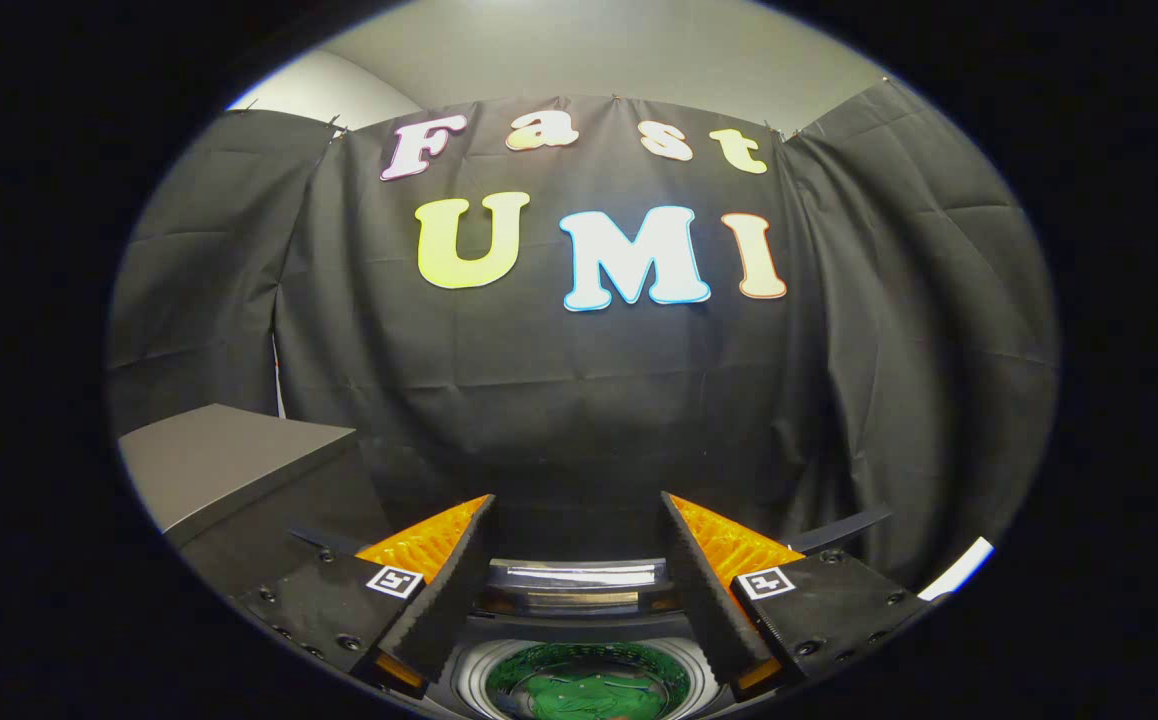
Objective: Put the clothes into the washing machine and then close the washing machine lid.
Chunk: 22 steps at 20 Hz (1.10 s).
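Note:
My gripper (pixel 577 510) stands open above the washing machine (pixel 579 590), with nothing between its fingers (pixel 444 580). Below and between the fingers I see the machine's round drum opening (pixel 589 680) with a pale rim. Green cloth (pixel 589 692) lies inside the drum. The machine's lid (pixel 579 575) stands raised at the back of the opening, just beyond the fingers, showing its shiny edge.
A grey box-shaped cabinet (pixel 229 470) stands to the left of the machine, its flat top about level with the fingertips. The black cloth wall (pixel 579 400) hangs close behind the machine. A white strip (pixel 959 570) shows low to the right.

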### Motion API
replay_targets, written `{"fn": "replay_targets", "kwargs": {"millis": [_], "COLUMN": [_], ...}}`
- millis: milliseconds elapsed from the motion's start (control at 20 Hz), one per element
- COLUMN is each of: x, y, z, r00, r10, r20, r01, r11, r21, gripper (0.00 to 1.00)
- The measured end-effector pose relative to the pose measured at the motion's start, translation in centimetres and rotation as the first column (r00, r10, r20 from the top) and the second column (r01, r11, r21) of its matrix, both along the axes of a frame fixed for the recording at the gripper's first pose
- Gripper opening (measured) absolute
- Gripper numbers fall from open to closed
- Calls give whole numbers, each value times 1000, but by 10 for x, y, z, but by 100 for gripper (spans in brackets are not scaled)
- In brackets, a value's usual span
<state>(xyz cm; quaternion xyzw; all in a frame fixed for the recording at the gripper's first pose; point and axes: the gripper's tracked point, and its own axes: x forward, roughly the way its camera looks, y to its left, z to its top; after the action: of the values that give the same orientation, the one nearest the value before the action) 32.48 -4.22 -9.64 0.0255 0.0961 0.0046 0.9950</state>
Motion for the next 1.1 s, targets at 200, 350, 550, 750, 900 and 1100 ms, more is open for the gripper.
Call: {"fn": "replay_targets", "kwargs": {"millis": [200,350,550,750,900,1100], "x": [-23,-42,-66,-78,-90,-111], "y": [0,-3,1,10,13,14], "z": [-13,-37,-48,-34,-10,34], "r00": [999,994,989,989,989,985], "r10": [-14,-40,-71,-99,-131,-170], "r20": [-34,-105,-131,-111,-73,5], "r01": [13,37,67,96,129,170], "r11": [1000,999,997,995,991,985], "r21": [-8,-30,-37,-29,-37,-9], "gripper": [98,98,98,98,98,98]}}
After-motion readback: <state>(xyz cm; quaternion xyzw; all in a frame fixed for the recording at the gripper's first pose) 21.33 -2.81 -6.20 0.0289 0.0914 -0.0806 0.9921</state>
